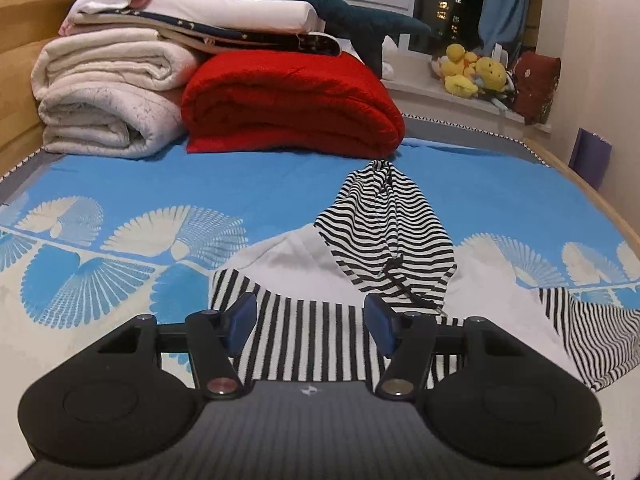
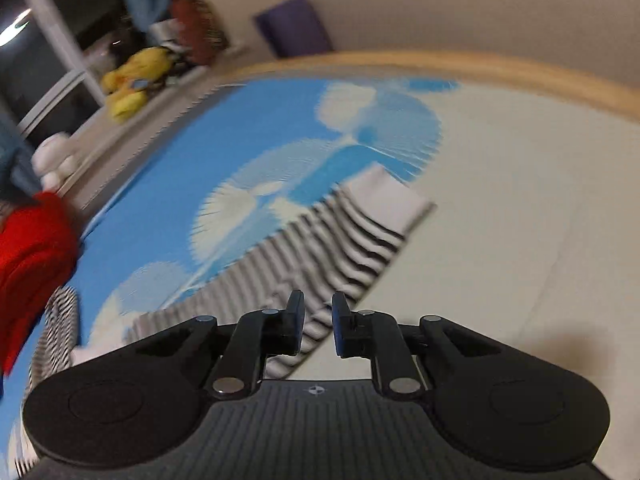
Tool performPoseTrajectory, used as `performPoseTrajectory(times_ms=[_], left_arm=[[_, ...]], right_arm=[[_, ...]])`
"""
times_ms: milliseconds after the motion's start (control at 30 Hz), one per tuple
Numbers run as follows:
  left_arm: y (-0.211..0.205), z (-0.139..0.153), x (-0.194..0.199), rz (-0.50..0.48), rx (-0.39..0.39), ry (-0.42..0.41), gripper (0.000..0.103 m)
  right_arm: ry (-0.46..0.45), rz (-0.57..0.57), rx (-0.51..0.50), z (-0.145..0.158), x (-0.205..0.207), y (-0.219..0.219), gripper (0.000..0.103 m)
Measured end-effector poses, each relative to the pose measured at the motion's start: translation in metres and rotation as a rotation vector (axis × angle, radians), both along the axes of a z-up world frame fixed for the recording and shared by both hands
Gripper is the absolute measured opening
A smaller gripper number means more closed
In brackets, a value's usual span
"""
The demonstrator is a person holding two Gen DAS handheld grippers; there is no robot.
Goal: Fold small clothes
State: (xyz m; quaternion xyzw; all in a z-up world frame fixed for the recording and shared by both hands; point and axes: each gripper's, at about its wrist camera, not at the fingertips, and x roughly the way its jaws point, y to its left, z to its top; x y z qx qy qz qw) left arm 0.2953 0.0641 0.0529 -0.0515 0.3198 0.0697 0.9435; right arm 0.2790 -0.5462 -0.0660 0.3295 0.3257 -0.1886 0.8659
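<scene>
A black-and-white striped hoodie (image 1: 304, 344) lies on the blue and white bedspread (image 1: 160, 184), its hood (image 1: 384, 232) pointing away from me with a dark drawstring trailing down it. One sleeve (image 1: 592, 332) spreads out to the right. My left gripper (image 1: 310, 320) hovers over the hoodie's body, open, its blue pads wide apart with nothing between them. In the blurred right wrist view a striped sleeve (image 2: 352, 232) with a white cuff (image 2: 392, 200) runs up and to the right. My right gripper (image 2: 318, 320) is over the sleeve's near part, with only a narrow gap between its jaws and nothing gripped.
A folded red blanket (image 1: 288, 100) and rolled white blankets (image 1: 108, 96) are stacked at the head of the bed, with a dark plush shark (image 1: 320, 4) on top. Yellow plush toys (image 1: 472, 72) sit on the windowsill. A wooden bed frame (image 2: 480, 68) borders the far side.
</scene>
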Motion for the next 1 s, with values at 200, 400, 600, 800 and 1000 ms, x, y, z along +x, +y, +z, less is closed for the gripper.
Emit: performPoseTrajectory(times_ms=[200, 400, 600, 800, 1000], left_arm=[[0.002, -0.003, 0.002, 0.011, -0.009, 0.008, 0.066], [0.016, -0.001, 0.002, 0.041, -0.016, 0.008, 0.066], [0.047, 0.012, -0.001, 0.1, -0.043, -0.01, 0.065], [0.083, 0.025, -0.006, 0.172, -0.082, -0.026, 0.065], [0.11, 0.032, -0.009, 0.22, -0.157, -0.014, 0.065]], right_arm=[[0.062, -0.143, 0.171, -0.06, 0.029, -0.029, 0.032], [0.028, -0.228, 0.149, -0.069, 0.048, -0.031, 0.001], [-0.206, -0.055, -0.189, 0.022, 0.082, 0.055, 0.0], [-0.588, 0.61, -0.073, 0.128, 0.079, 0.26, 0.0], [-0.311, 1.024, 0.142, 0.106, 0.042, 0.395, 0.003]])
